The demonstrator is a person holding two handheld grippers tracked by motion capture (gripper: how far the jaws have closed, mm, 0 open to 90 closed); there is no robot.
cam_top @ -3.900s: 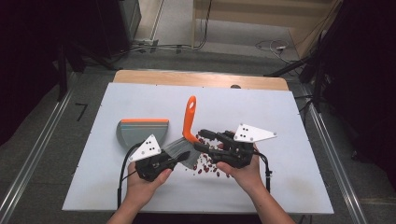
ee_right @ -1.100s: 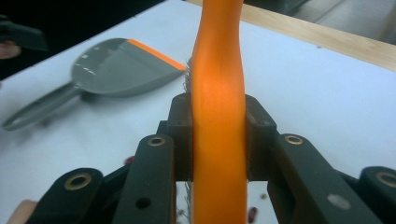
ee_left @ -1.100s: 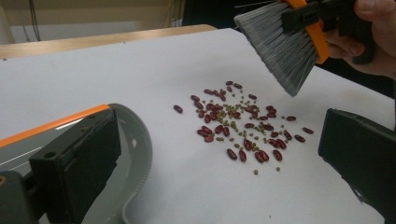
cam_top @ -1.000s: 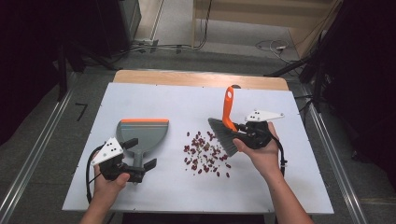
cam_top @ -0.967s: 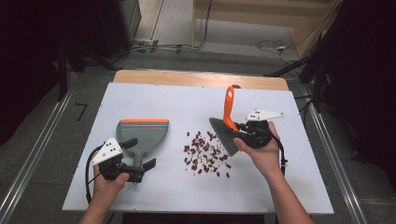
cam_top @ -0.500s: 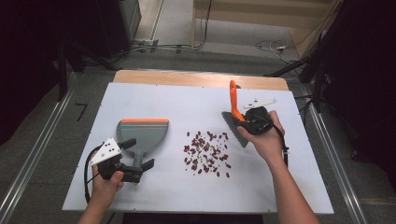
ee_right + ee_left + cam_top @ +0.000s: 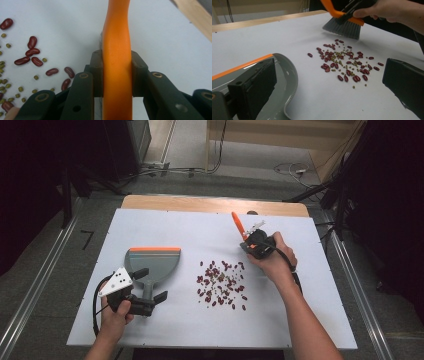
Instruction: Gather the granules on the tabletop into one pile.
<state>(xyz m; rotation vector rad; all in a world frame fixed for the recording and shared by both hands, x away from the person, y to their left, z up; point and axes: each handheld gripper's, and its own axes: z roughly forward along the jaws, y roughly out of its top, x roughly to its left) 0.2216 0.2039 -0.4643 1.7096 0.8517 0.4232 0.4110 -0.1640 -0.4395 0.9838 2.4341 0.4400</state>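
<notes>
A pile of red and small green beans [image 7: 221,283] [image 7: 344,64] [image 7: 32,55] lies mid-table. My right gripper [image 7: 256,243] [image 7: 117,62] is shut on the orange handle of a grey-bristled brush [image 7: 242,234] [image 7: 342,25] [image 7: 117,32]. The bristles sit low just past the pile's far right side; whether they touch the table I cannot tell. A grey dustpan with an orange lip [image 7: 152,262] [image 7: 287,75] lies left of the beans. My left gripper [image 7: 151,285] [image 7: 329,75] stands open at the dustpan's near end, one jaw over the pan and nothing pressed between the pads.
The white table top [image 7: 165,222] ends in a wooden strip [image 7: 200,204] at the far side. Dark floor and metal rails [image 7: 45,285] flank the table. Cables [image 7: 290,169] lie on the floor beyond.
My right hand has carried the brush away from me and lower, to the far side of the beans, and the handle has tilted. The left hand and the dustpan have stayed put.
</notes>
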